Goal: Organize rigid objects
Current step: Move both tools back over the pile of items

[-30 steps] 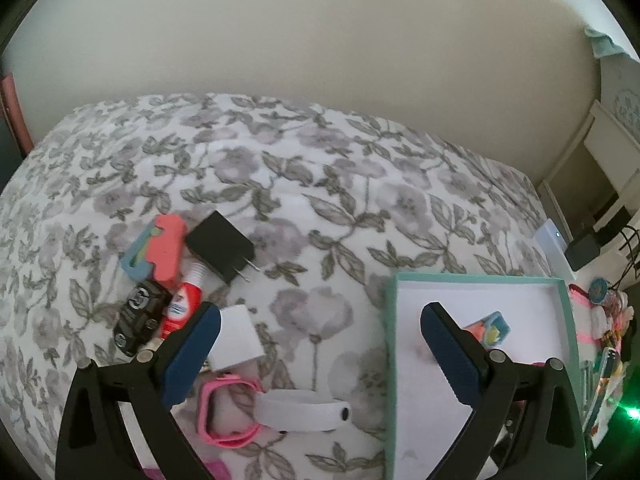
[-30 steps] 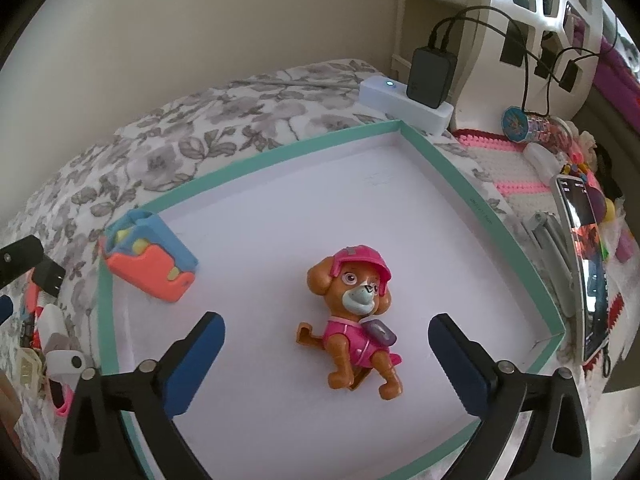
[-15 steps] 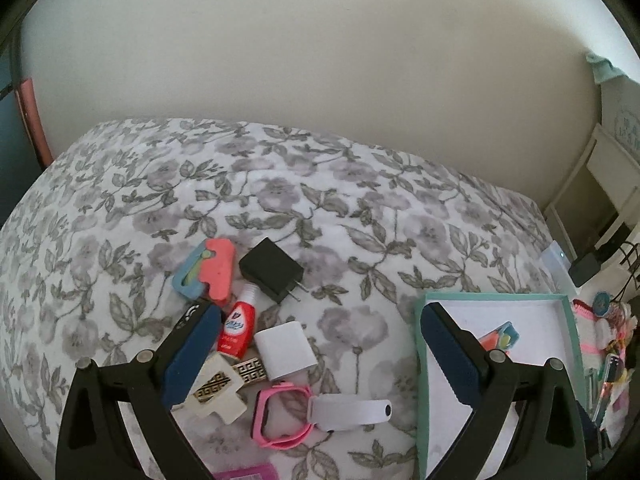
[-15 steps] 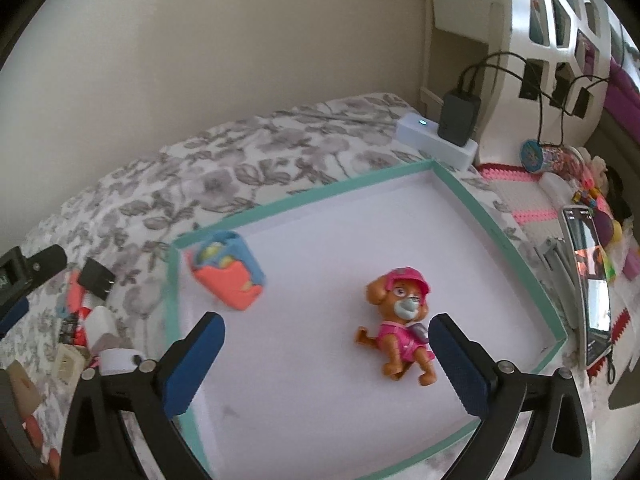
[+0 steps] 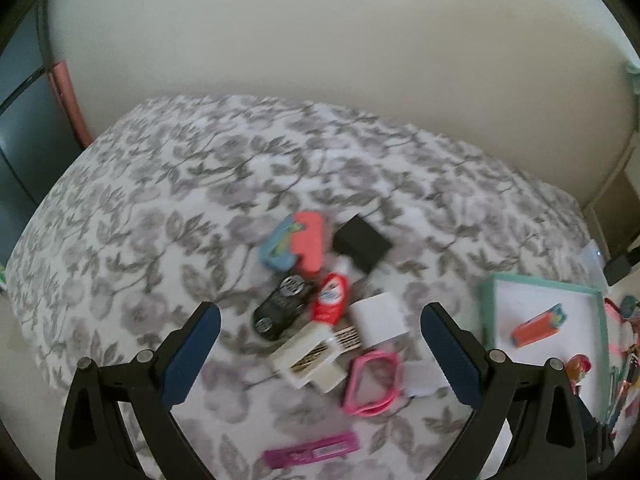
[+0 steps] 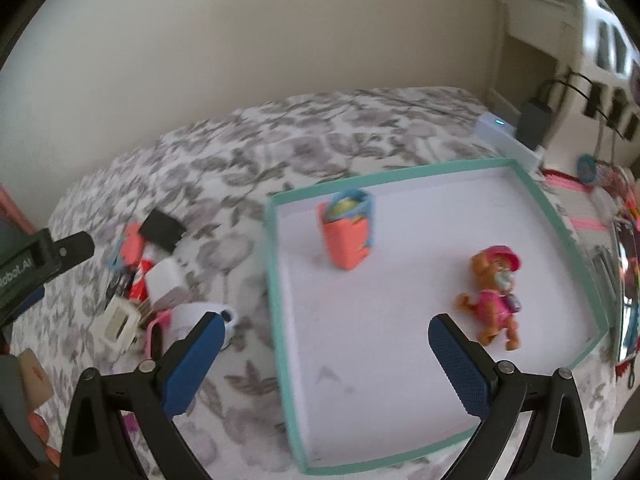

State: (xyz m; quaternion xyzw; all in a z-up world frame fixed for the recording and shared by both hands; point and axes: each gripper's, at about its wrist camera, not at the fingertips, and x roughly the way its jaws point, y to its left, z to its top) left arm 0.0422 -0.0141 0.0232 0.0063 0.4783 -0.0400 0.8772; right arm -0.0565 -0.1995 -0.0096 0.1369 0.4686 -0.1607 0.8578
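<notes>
A teal-rimmed white tray (image 6: 276,264) (image 5: 487,300) lies on the floral bedspread and holds a pup figure in pink (image 6: 494,296) and an orange-and-blue toy (image 6: 349,232) (image 5: 538,326). Left of the tray is a cluster: a coral-and-blue toy (image 5: 296,242), a black charger (image 5: 362,244) (image 6: 162,230), a black toy car (image 5: 282,306), a small red bottle (image 5: 330,300), a white adapter (image 5: 380,318) (image 6: 166,280), a patterned white box (image 5: 310,354) and a pink watch (image 5: 372,382). My left gripper (image 5: 320,354) hangs open above the cluster. My right gripper (image 6: 326,360) is open over the tray's left edge, empty.
A magenta strip (image 5: 312,450) lies on the bedspread near the front. A white power strip with a black plug (image 6: 516,136) sits behind the tray by white furniture. A phone and colourful trinkets (image 6: 628,280) crowd the right edge. A plain wall stands behind the bed.
Both grippers have pulled back and swung left. The cluster now sits centred between my left fingers, and the tray has slid right in the right wrist view. Nothing was picked up.
</notes>
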